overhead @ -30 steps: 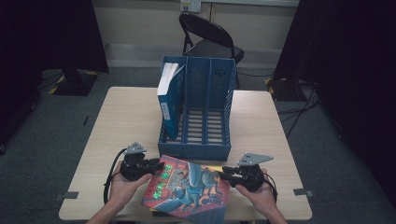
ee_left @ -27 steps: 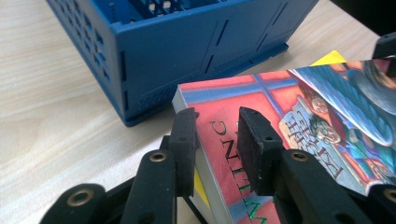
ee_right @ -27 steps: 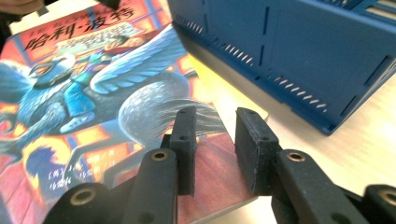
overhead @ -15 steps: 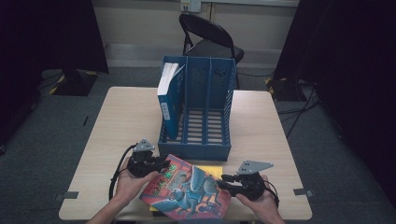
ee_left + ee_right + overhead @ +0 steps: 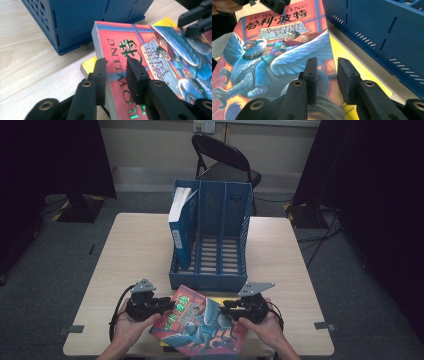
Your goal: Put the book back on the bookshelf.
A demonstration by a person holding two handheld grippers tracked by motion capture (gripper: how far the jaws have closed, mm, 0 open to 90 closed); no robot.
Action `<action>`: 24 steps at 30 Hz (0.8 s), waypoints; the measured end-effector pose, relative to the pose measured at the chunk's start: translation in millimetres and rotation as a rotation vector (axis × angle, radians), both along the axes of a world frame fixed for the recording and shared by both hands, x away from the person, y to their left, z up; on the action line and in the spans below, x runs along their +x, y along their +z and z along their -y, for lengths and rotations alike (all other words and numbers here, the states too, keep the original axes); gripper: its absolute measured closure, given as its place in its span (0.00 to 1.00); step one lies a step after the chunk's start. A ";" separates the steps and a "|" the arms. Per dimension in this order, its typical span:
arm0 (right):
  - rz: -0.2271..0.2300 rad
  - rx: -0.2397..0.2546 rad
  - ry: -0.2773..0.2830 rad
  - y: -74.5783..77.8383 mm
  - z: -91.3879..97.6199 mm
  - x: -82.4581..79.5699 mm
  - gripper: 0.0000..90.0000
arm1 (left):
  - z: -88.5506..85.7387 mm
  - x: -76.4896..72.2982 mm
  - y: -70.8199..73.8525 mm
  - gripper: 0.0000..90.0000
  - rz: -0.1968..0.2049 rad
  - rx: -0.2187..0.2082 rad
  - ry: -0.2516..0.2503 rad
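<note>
Nearest the rack's front wall, the book is clamped at opposite edges by the left gripper and right gripper, the left's jaws just closing tighter. Beneath it, a yellow book is mostly hidden. Farther back, a blue binder stands in the rack's left slot.

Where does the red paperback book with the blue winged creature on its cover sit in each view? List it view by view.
High view: red paperback book at bottom centre, between both grippers.
Left gripper view: book fills centre and right, spine between the jaws.
Right gripper view: book covers the left and centre.
Shared landmark: the blue plastic file rack just behind it, also in and.
</note>
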State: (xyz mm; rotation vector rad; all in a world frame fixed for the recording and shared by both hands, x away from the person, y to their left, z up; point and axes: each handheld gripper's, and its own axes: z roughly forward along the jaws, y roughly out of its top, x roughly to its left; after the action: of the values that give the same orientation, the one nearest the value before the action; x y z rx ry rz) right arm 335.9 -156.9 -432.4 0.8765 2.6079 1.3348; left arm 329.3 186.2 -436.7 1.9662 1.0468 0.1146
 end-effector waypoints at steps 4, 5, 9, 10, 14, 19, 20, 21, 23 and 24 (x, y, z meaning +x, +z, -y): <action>-0.005 -0.022 0.005 2.0 2.0 -3.9 0.79 | 3.7 3.0 -1.9 0.80 0.020 -0.007 -0.024; -0.006 -0.022 0.005 1.8 3.5 -5.2 0.79 | 6.1 4.4 -1.1 0.81 0.026 0.004 -0.031; -0.006 -0.031 0.005 2.3 8.4 -12.1 0.79 | 15.1 12.4 0.2 0.81 0.021 0.012 -0.059; -0.007 -0.032 0.004 2.5 9.8 -14.4 0.79 | 18.5 14.7 0.1 0.81 0.021 0.011 -0.061; -0.001 -0.053 0.008 4.4 14.1 -24.1 0.78 | 35.2 15.8 3.2 0.82 0.074 0.076 -0.062; -0.008 -0.067 0.025 6.9 16.3 -27.6 0.74 | 45.5 29.7 4.9 0.83 0.049 0.075 -0.107; -0.006 -0.068 0.024 6.9 14.8 -25.8 0.73 | 46.6 31.6 5.5 0.83 0.040 0.075 -0.110; -0.002 -0.067 0.023 7.0 13.4 -23.6 0.72 | 49.1 33.3 6.5 0.84 0.051 0.091 -0.118; 0.004 -0.050 0.016 7.4 7.9 -15.6 0.70 | 52.0 33.4 6.7 0.84 0.067 0.101 -0.120; 0.007 -0.035 0.018 7.5 4.5 -10.3 0.69 | 51.7 33.3 6.0 0.84 0.067 0.095 -0.115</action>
State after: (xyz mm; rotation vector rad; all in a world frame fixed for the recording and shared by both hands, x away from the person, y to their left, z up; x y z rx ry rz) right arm 325.6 -161.4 -425.0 0.8437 2.6322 1.2897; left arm 362.6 134.5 -430.7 2.0892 0.8976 0.1682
